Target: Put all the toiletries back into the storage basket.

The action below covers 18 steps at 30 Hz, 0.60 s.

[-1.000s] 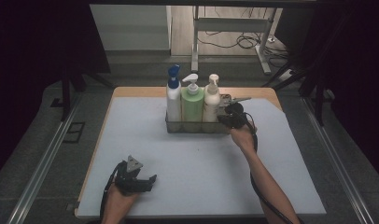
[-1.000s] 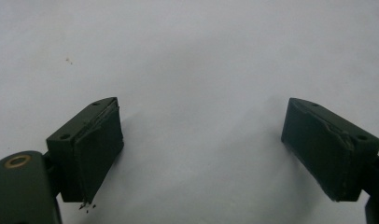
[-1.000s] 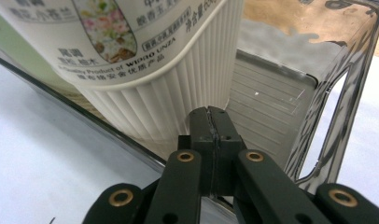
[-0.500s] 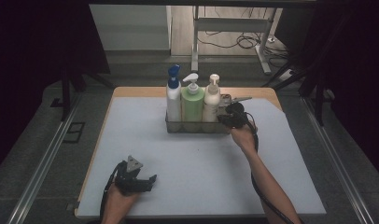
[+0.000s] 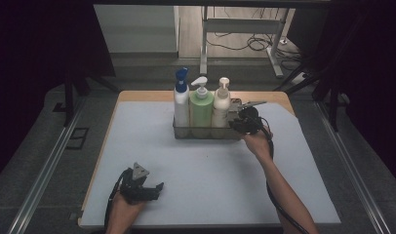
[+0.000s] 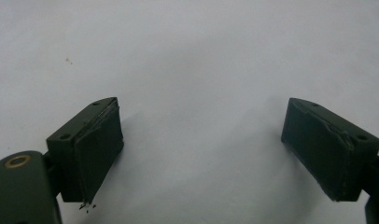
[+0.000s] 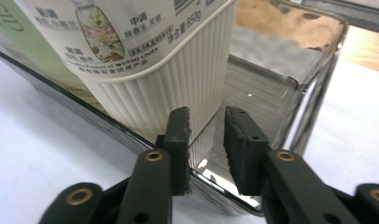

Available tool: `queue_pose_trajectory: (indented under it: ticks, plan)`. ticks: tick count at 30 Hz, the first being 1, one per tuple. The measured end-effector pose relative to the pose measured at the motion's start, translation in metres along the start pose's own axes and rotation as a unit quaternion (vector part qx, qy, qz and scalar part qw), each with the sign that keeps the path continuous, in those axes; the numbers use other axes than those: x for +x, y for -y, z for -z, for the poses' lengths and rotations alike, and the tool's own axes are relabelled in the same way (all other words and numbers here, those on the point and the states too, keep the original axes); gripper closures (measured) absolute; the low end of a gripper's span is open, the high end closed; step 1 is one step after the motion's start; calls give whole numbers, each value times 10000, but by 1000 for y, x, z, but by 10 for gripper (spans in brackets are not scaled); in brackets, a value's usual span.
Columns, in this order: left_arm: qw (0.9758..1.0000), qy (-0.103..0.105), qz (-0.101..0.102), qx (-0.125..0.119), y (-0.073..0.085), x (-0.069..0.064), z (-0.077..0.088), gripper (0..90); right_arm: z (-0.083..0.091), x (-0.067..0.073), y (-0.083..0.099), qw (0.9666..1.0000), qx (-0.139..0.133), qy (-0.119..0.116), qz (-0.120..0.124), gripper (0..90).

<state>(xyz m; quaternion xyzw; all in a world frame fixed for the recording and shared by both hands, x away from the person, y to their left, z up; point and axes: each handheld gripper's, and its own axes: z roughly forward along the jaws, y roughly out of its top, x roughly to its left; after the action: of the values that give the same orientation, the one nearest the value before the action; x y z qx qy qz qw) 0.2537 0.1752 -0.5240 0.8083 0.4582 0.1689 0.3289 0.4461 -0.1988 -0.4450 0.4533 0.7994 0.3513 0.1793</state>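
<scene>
So my right gripper (image 5: pixel 246 120) is up at the far side of the surface (image 5: pixel 210 170), parked at the right end of the metal caddy (image 5: pixel 206 132). In the right gripper view my jaws are close together with the caddy's front rim (image 7: pixel 211 186) running between them, one jaw inside the wall and one outside. There's still a sliver of gap showing, so I honestly can't tell if they're actually pinching the rim or just straddling it.

The caddy itself sits at the back middle of the pale blue surface and holds three pump bottles in a row: a white one with a blue top (image 5: pixel 181 102) on the left, a green one (image 5: pixel 201 105) in the middle, and a cream one (image 5: pixel 221 101) on the right. The cream bottle (image 7: pixel 145 60) is the one just beside my jaws, ribbed lower body, flowery label with printed text. The right end of the caddy, past that bottle, is bare mesh floor (image 7: pixel 253 93).

My left gripper (image 5: pixel 137 185) is way back near the front left corner of the surface, well apart from everything. Its jaws are spread wide, nothing between them, just plain surface (image 6: pixel 192 60) under them in the left gripper view. My left hand (image 5: pixel 123 214) is wrapped around its handle, grey three-cornered plate on top.
</scene>
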Motion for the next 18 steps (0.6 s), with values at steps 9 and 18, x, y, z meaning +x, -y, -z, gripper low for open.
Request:
queue_pose_trajectory:
  ticks: [9, 18]
  plan:
    - [10000, 0, -1, 2, 0, 0, 0, 123, 14, 0, 0, 9999, -45, 64, 90, 533]
    - [10000, 0, -2, 1, 0, 0, 0, 123, 26, 4, 6, 9997, -31, -15, 237, 382]
